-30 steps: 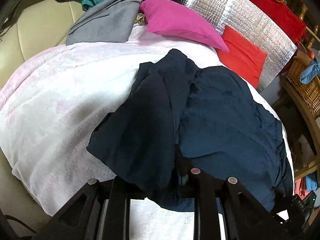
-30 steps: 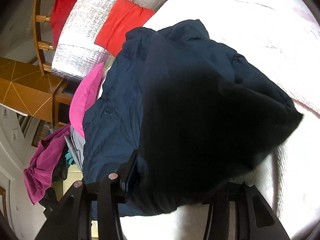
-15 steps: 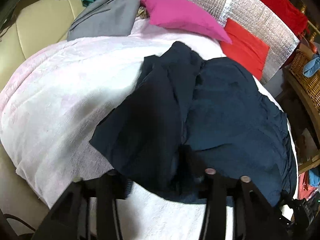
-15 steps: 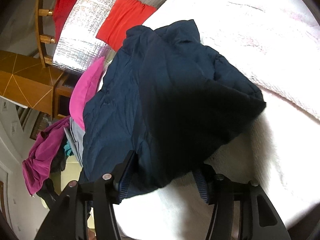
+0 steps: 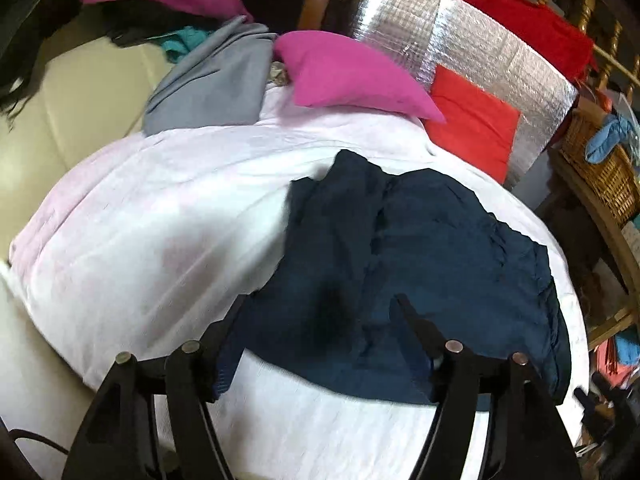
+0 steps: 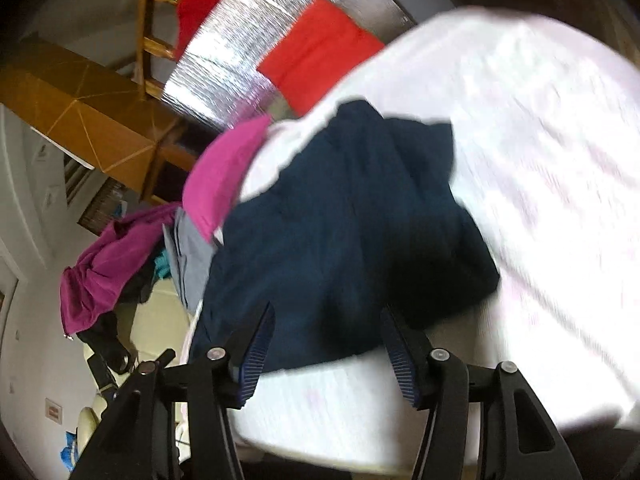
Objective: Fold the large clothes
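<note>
A dark navy garment lies folded in a rough heap on a white-pink blanket. My left gripper is open, its fingers spread above the garment's near edge and holding nothing. In the right wrist view the same garment lies on the blanket. My right gripper is open just above the garment's near edge and holds nothing.
A magenta pillow, a grey cloth, a red cushion and a silver foil panel lie beyond the garment. A wicker basket stands at right. A cream sofa lies at left.
Both grippers let go of the navy garment, opened and drew back. The garment dropped flat onto the blanket.
</note>
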### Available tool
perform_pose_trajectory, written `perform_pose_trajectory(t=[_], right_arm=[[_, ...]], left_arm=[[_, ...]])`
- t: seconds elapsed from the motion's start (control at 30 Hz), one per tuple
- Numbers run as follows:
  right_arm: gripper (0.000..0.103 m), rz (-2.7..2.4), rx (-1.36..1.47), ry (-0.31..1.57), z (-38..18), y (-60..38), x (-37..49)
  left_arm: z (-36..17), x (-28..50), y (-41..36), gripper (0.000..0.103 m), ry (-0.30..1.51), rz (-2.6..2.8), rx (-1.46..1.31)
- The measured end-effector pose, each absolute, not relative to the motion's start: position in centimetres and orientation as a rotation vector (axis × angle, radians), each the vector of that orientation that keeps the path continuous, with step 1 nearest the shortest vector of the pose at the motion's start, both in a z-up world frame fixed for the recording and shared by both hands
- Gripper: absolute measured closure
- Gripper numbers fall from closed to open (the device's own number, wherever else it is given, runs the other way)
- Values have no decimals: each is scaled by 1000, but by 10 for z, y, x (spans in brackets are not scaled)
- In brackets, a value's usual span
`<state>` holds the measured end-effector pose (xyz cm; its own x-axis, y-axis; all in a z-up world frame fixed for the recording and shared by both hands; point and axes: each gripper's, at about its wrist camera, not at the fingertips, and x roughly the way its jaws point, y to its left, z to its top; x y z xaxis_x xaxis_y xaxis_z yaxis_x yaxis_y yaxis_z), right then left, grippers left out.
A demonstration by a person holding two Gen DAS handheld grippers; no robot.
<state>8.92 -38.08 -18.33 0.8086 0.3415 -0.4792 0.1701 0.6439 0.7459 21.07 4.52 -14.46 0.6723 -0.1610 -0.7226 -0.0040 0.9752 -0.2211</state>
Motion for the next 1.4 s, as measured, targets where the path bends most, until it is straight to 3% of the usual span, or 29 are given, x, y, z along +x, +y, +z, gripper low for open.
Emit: perform_pose_trajectory(t=[0.23,0.3,0.53,0.67,0.97,1.1,1.2,1.4], right_arm=[[55,-19,875,736,-208,-389,164],[65,-25,918,783,-223,-396,175],[63,3,929,750,-196,-410,200],[56,4,962,710,-186,-422,237],[56,-21,1042,733,-218,-449,326],[73,-61,1020,753,-231,-457,338],[73,-85,1007,751,-220,-454,332],[66,-29,901,666,-175,-425,316]], left_arm=[[-191,263,40,32,997,-7,-142],[-202,267,45,28,1038,-18,-170],[-165,302,47,29,1002,-61,-173],[-149,352,20,29,978,-67,-72],[-186,438,-19,27,1047,-31,60],[-206,451,-17,26,1102,-10,39],[-195,447,-17,28,1092,26,32],[-139,407,-46,28,900,-50,26]])
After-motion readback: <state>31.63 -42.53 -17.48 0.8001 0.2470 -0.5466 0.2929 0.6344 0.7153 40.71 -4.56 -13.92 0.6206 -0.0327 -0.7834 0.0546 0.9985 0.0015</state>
